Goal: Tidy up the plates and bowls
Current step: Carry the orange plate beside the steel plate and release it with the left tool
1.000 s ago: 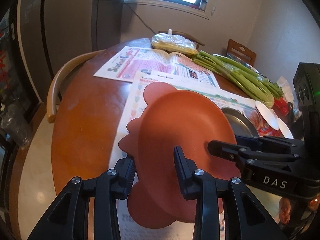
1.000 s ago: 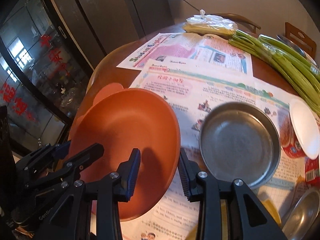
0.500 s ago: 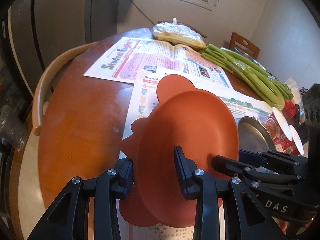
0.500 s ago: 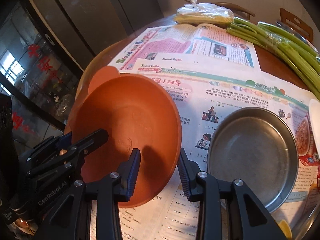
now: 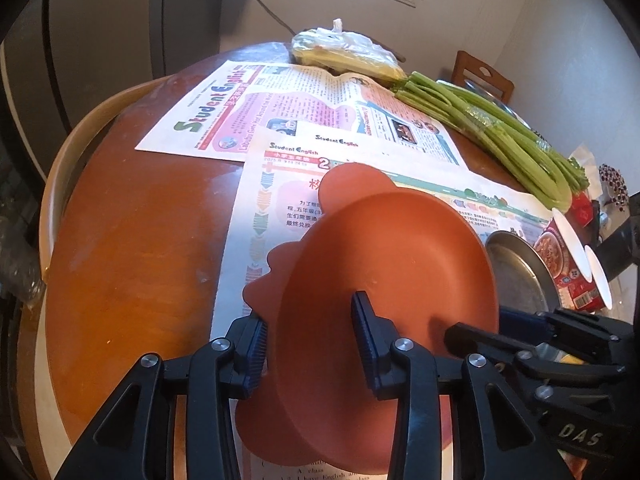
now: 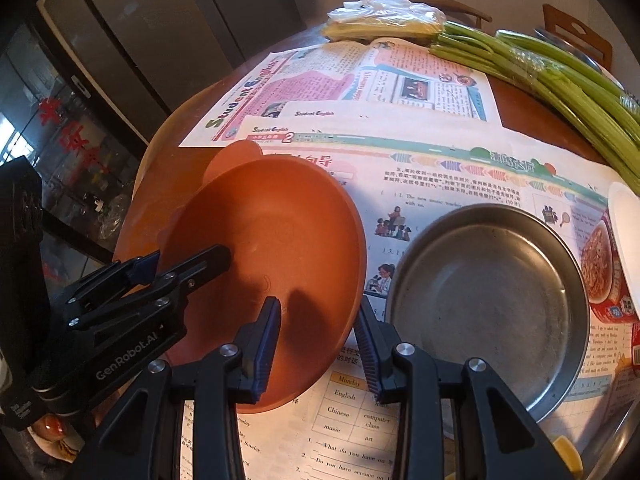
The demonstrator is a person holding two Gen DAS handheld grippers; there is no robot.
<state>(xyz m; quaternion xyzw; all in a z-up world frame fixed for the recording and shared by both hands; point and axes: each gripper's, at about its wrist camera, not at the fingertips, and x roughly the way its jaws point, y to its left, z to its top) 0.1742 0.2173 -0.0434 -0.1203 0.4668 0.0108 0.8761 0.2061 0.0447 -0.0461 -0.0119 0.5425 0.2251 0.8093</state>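
An orange bowl (image 5: 384, 264) with ear-shaped tabs on its flange sits low over the newspaper, held from two sides. My left gripper (image 5: 310, 340) straddles its near-left rim, one pad inside and one outside. Its jaws are opening, and the pads still look to be against the wall. In the right wrist view the left gripper (image 6: 186, 260) grips the same bowl (image 6: 264, 240). My right gripper (image 6: 316, 344) is shut on the bowl's near-right rim and shows in the left wrist view as the right gripper (image 5: 488, 322). An empty steel plate (image 6: 488, 304) lies just right of the bowl.
Newspapers (image 5: 280, 120) cover much of the round brown table (image 5: 132, 260). A bundle of celery (image 5: 500, 136) and a plastic bag (image 5: 344, 52) lie at the far side. Red noodle cups (image 6: 604, 264) stand right of the steel plate. A chair back (image 5: 60, 184) curves along the table's left edge.
Both grippers have carried the orange bowl down towards the newspaper, beside the steel plate. The gap between the left gripper's pads has widened a little.
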